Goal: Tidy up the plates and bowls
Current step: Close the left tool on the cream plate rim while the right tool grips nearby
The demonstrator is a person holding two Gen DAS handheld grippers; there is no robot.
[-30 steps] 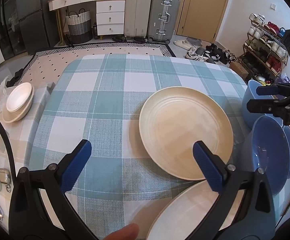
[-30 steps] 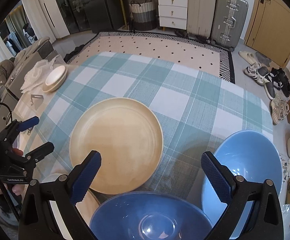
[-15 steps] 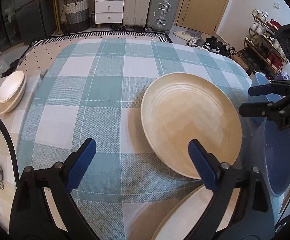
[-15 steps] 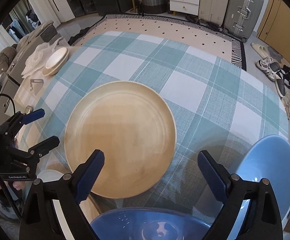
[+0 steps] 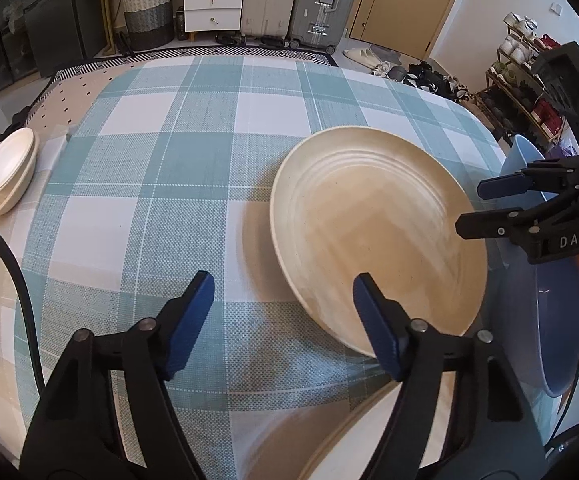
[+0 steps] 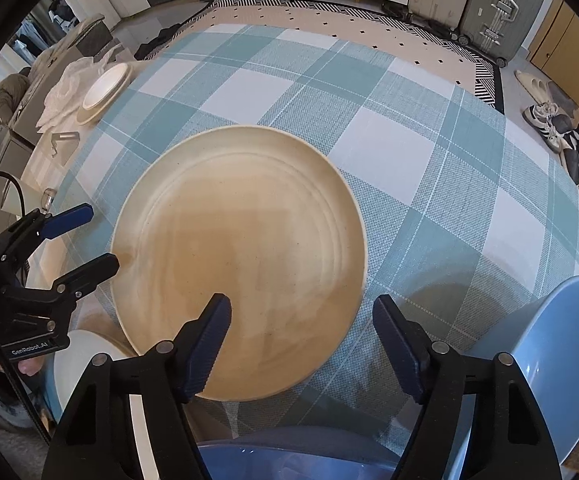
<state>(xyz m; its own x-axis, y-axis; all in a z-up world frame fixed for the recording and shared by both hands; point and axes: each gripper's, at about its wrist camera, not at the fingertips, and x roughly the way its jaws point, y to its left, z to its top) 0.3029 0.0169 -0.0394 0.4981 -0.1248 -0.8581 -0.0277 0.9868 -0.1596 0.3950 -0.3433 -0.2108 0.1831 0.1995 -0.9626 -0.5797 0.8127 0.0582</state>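
Note:
A large cream plate [image 5: 373,232] lies flat on the teal checked tablecloth [image 5: 193,168]; it also shows in the right wrist view [image 6: 241,256]. My left gripper [image 5: 281,312] is open and empty, just short of the plate's near-left rim. My right gripper [image 6: 301,336] is open and empty over the plate's near edge. A second cream plate [image 5: 329,440] lies under my left gripper. A blue bowl [image 6: 561,364] sits to the right and another blue bowl [image 6: 289,460] lies below my right gripper.
A stack of small cream bowls [image 5: 5,172] sits on a side surface left of the table. The right gripper [image 5: 529,208] shows at the right of the left wrist view. Suitcases [image 5: 317,0], drawers and a shoe rack stand beyond the table.
Both grippers have moved forward and lower toward the cream plate, which now looks larger. Their jaws have narrowed somewhat but remain open.

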